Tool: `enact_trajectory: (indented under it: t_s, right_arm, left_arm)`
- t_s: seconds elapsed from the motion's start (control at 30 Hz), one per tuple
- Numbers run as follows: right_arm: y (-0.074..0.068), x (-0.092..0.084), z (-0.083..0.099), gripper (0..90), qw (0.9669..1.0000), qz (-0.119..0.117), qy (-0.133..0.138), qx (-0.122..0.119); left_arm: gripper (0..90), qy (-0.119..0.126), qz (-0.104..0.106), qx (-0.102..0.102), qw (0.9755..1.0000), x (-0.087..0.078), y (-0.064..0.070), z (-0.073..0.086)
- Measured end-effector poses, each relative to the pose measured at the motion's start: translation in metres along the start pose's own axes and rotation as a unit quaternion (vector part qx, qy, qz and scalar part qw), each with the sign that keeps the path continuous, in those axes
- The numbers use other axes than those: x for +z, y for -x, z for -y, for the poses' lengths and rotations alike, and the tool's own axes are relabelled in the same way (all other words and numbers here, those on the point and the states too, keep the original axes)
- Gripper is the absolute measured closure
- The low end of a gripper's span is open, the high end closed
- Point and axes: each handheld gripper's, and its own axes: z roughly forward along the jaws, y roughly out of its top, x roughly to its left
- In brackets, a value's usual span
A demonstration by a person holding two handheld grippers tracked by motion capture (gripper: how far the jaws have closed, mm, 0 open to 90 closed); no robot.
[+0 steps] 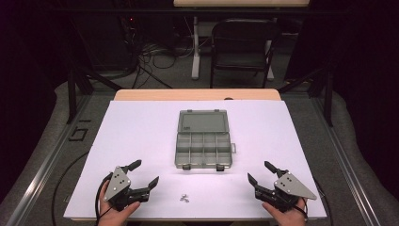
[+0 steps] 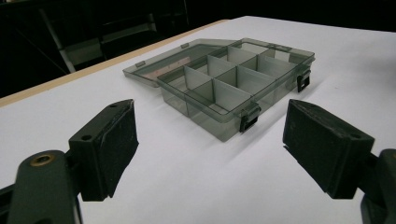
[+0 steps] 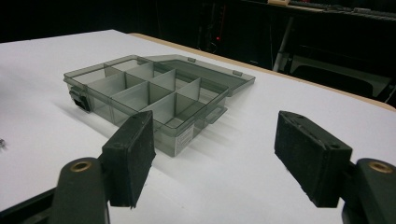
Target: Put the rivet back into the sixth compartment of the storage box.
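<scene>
Both your grippers, left [image 1: 142, 173] and right [image 1: 259, 172], spread empty; screws [image 1: 184, 197] lie between, nearer left; organizer box [image 1: 203, 139] ahead

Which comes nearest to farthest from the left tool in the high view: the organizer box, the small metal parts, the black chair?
From the left tool:
1. Small metal parts, on the white sheet just to its right, near the front edge.
2. Organizer box, lid open, mid-table.
3. Black chair, on the floor beyond the table's far edge.

Smoky grey organiser box [image 1: 203, 139] on white table cover [image 1: 141, 141].
</scene>
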Motion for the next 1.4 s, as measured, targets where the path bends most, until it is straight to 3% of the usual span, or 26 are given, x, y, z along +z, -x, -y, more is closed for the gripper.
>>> enact_trajectory:
  t_s: [0.37, 0.53, 0.83, 0.93, 1.13, 1.17, 1.4]
  right_arm:
    - [0.002, 0.003, 0.001, 28.4, 1.0000, 0.001, -0.005, 0.002]
    - [0.002, 0.002, 0.001, 28.4, 1.0000, 0.001, -0.005, 0.000]
    - [0.002, 0.005, 0.002, 28.5, 0.9999, -0.004, -0.011, -0.002]
    - [0.001, 0.006, 0.002, 28.5, 1.0000, -0.003, -0.009, -0.003]
    - [0.001, 0.007, 0.002, 28.5, 0.9999, -0.003, -0.016, -0.001]
    - [0.000, 0.008, 0.003, 28.4, 0.9999, -0.004, -0.015, 0.000]
    - [0.001, 0.008, 0.003, 28.4, 0.9998, -0.005, -0.018, -0.003]
  left_arm:
    - [18.1, -0.007, 0.005, -0.011, 0.9999, 0.003, -0.002, 0.001]
    - [23.3, -0.016, 0.001, -0.005, 0.9999, 0.003, -0.001, 0.001]
    - [28.5, -0.033, 0.018, -0.024, 0.9990, 0.006, 0.000, 0.002]
    - [30.9, -0.038, 0.022, -0.022, 0.9988, 0.010, 0.000, 0.002]
    - [35.2, -0.061, 0.046, -0.034, 0.9965, 0.025, 0.002, -0.003]
    - [36.3, -0.072, 0.053, -0.039, 0.9952, 0.029, 0.005, -0.005]
    - [44.9, -0.108, 0.076, -0.030, 0.9908, 0.039, 0.015, -0.008]
